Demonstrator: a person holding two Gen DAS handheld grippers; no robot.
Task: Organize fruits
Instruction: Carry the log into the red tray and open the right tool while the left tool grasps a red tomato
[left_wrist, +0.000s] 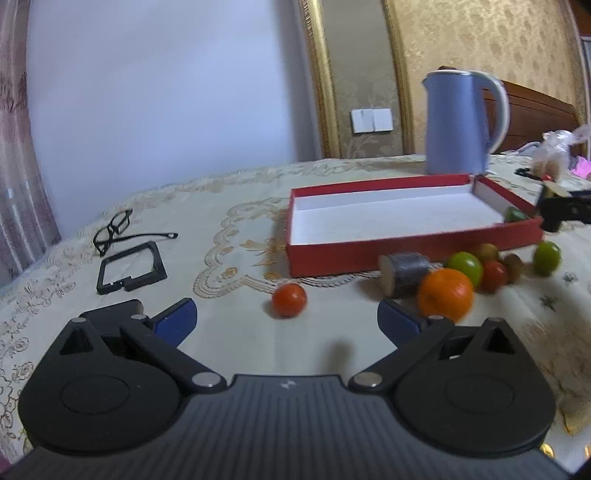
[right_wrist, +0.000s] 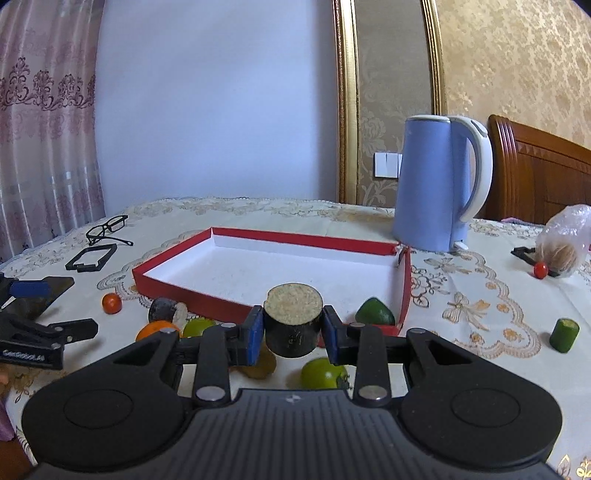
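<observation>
My right gripper (right_wrist: 292, 330) is shut on a dark cut cylinder piece (right_wrist: 293, 319), held upright just in front of the red box (right_wrist: 184, 291). A green fruit (right_wrist: 375, 312) lies in the box's near right corner. My left gripper (left_wrist: 287, 321) is open and empty above the cloth, with a small red tomato (left_wrist: 289, 300) just ahead of it. An orange (left_wrist: 446, 294), a dark cut piece (left_wrist: 404, 274), green fruits (left_wrist: 465, 266) and small red and brown fruits lie in front of the red box (left_wrist: 406, 251).
A blue kettle (right_wrist: 437, 184) stands behind the box. Glasses (left_wrist: 112, 230) and a black frame (left_wrist: 131, 267) lie at the left. A plastic bag (right_wrist: 563, 242), a small red fruit (right_wrist: 540, 270) and a green cut piece (right_wrist: 564, 334) are at the right.
</observation>
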